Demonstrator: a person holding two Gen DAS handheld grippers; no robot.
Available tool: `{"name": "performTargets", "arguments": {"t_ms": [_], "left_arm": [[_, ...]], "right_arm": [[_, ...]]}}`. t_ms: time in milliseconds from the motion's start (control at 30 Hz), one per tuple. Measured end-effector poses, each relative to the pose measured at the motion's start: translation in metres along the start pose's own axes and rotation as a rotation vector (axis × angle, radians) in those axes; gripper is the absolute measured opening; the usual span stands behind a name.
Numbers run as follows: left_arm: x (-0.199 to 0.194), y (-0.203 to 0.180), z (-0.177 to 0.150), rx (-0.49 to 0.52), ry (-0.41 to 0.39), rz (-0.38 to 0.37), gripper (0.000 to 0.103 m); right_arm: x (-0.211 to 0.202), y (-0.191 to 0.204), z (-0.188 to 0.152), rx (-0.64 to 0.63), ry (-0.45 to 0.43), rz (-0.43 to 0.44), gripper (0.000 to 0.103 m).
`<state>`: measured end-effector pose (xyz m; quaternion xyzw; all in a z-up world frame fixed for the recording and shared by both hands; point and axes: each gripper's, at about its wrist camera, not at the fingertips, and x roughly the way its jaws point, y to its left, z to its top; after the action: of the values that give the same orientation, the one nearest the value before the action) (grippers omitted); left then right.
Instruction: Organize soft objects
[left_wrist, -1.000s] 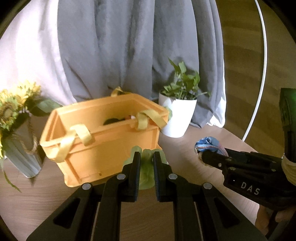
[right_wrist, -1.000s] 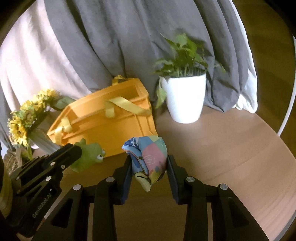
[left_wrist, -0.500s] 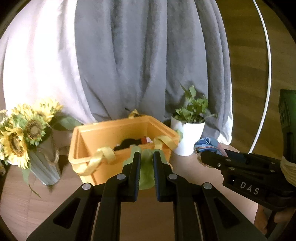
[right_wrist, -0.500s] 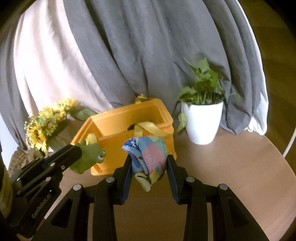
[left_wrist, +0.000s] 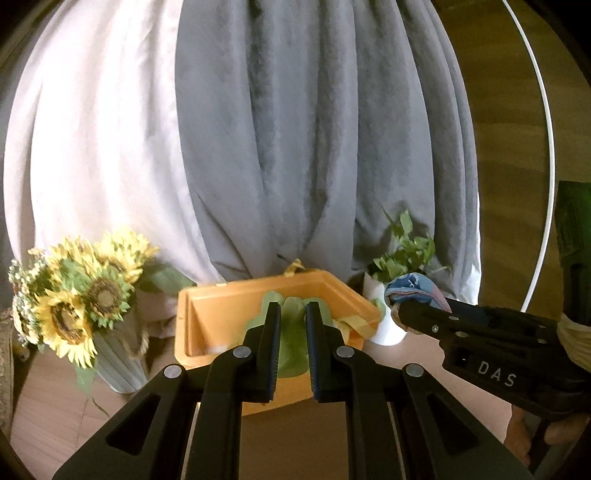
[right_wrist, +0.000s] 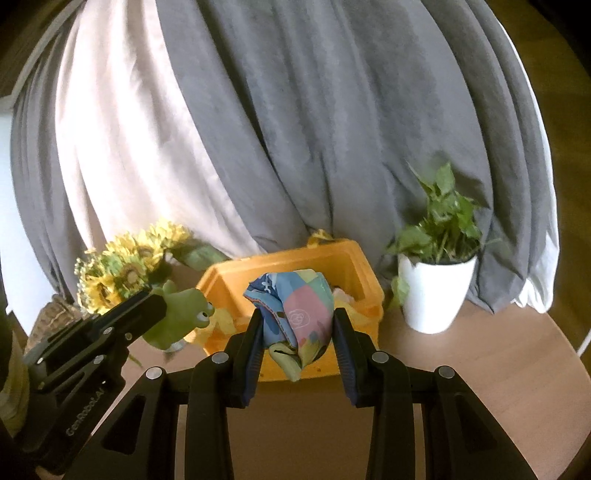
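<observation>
Both toys gripped; green frog toy (right_wrist: 183, 314) faces right.

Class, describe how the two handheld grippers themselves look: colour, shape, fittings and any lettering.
Both the left gripper and the right gripper are matte black, with flat ribbed fingers on angular cut-out linkages joined by silver rivets. White lettering reads "GenRobot.AI" on the left body and "DAS" on the right.

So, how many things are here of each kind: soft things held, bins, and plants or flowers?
Soft things held: 2, the frog in the left gripper and the cloth in the right gripper
Bins: 1, the orange bin
Plants or flowers: 2, the potted plant and the sunflowers
Total: 5
</observation>
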<state>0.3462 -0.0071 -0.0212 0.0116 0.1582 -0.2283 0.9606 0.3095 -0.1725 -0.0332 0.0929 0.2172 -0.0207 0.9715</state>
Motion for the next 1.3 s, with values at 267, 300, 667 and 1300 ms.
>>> {"name": "performTargets", "arguments": {"t_ms": [267, 300, 667, 1300], "left_arm": [[0.001, 0.009, 0.012, -0.001, -0.028, 0.053, 0.015], [0.002, 0.010, 0.013, -0.001, -0.030, 0.057, 0.015], [0.026, 0.030, 0.028, -0.009, -0.048, 0.111, 0.002], [0.135, 0.072, 0.019, -0.040, 0.086, 0.125, 0.002]], "right_arm": [[0.011, 0.007, 0.017, -0.027, -0.033, 0.042, 0.037], [0.013, 0.008, 0.018, -0.029, -0.034, 0.045, 0.037], [0.046, 0.019, 0.041, -0.066, -0.048, 0.100, 0.037], [0.165, 0.015, 0.057, -0.067, 0.067, 0.122, 0.037]]}}
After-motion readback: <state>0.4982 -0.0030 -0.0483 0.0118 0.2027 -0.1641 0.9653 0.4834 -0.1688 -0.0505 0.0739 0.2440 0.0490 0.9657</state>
